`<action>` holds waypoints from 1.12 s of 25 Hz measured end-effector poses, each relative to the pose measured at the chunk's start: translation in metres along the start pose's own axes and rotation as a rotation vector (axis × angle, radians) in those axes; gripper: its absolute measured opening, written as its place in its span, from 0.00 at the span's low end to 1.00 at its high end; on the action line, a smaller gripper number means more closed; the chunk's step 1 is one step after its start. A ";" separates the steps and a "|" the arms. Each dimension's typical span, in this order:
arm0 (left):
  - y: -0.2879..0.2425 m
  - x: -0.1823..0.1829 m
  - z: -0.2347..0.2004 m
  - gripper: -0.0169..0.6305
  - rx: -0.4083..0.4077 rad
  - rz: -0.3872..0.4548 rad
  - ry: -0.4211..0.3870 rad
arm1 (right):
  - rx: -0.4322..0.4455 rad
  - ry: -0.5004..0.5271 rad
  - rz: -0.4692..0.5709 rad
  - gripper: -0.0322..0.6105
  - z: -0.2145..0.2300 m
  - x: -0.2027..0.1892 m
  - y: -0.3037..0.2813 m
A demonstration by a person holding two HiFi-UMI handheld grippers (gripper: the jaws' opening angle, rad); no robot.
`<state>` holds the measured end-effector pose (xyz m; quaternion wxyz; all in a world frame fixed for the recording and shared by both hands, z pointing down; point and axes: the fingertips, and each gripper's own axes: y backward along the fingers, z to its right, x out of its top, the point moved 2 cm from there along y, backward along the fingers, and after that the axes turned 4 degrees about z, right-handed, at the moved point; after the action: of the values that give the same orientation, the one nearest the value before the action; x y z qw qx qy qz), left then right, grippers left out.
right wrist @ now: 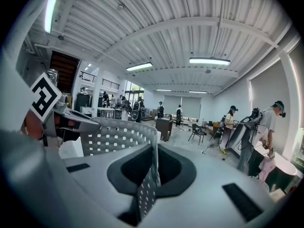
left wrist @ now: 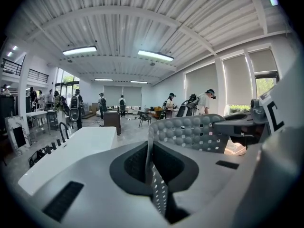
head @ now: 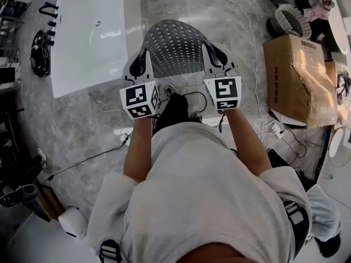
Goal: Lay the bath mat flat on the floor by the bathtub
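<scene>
Accordingly, we recorded the left tool [head: 138,64] and the right tool [head: 217,57] each clamped on a near edge of the grey perforated bath mat [head: 175,47], held over the floor [head: 219,15] beside the white bathtub [head: 90,34].

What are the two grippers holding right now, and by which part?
The grey bath mat: the left gripper clamps its near edge on the left, the right gripper on the right.

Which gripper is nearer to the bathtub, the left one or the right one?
Left. The left gripper holds the mat at the edge on the side of the bathtub, close to it; the right gripper holds the opposite edge, farther away.
</scene>
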<state>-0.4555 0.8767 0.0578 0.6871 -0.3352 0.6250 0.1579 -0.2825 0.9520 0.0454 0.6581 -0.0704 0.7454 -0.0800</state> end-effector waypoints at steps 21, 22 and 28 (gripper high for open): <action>-0.137 0.038 -0.105 0.06 -0.081 0.009 0.000 | -0.014 0.027 -0.011 0.08 0.020 0.037 -0.166; -0.142 0.039 -0.106 0.05 -0.082 0.009 -0.001 | -0.017 0.027 -0.011 0.08 0.023 0.037 -0.170; -0.187 0.041 -0.116 0.06 -0.079 -0.008 -0.009 | -0.008 0.015 -0.018 0.08 0.046 0.032 -0.211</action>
<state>-0.4173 0.6565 0.0678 0.6767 -0.3639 0.6138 0.1813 -0.2412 0.7377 0.0535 0.6513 -0.0793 0.7501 -0.0833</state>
